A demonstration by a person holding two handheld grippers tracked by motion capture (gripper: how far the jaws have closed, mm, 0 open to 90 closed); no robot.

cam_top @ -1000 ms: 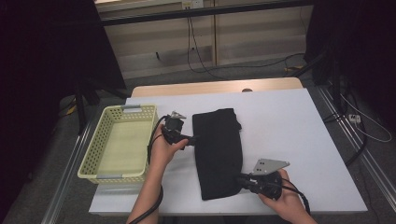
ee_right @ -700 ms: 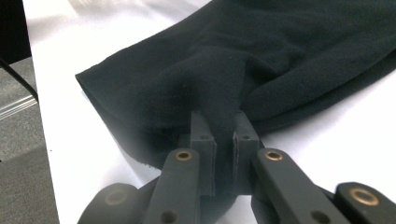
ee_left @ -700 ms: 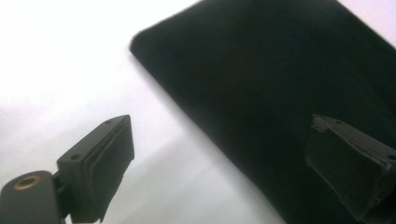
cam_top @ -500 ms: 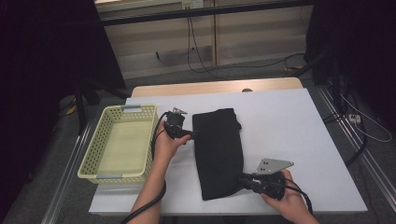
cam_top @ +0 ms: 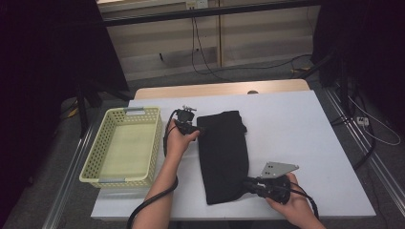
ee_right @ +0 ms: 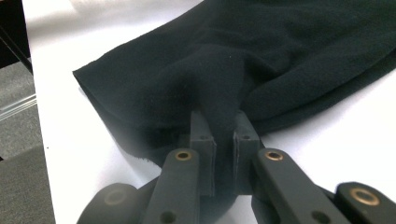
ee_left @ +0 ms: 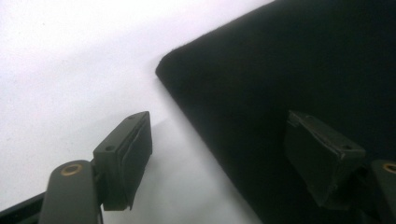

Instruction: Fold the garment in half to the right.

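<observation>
Black cloth (cam_top: 223, 155) flat on the white table (cam_top: 305, 138), just right of the yellow basket (cam_top: 102, 167), nothing in it. Right gripper (ee_right: 224, 135) pinched on the cloth's near edge. Left gripper (ee_left: 224, 154) straddling its far-left corner, jaws apart, just closing.

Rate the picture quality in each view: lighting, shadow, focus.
High view: dim, dark surroundings, and the black cloth shows almost no fold detail against the pale table. Left gripper view: table glares near white, cloth featureless black, soft shadow beside one finger. Right gripper view: the right gripper and its pinched fold are softly blurred; farther cloth looks sharper.
</observation>
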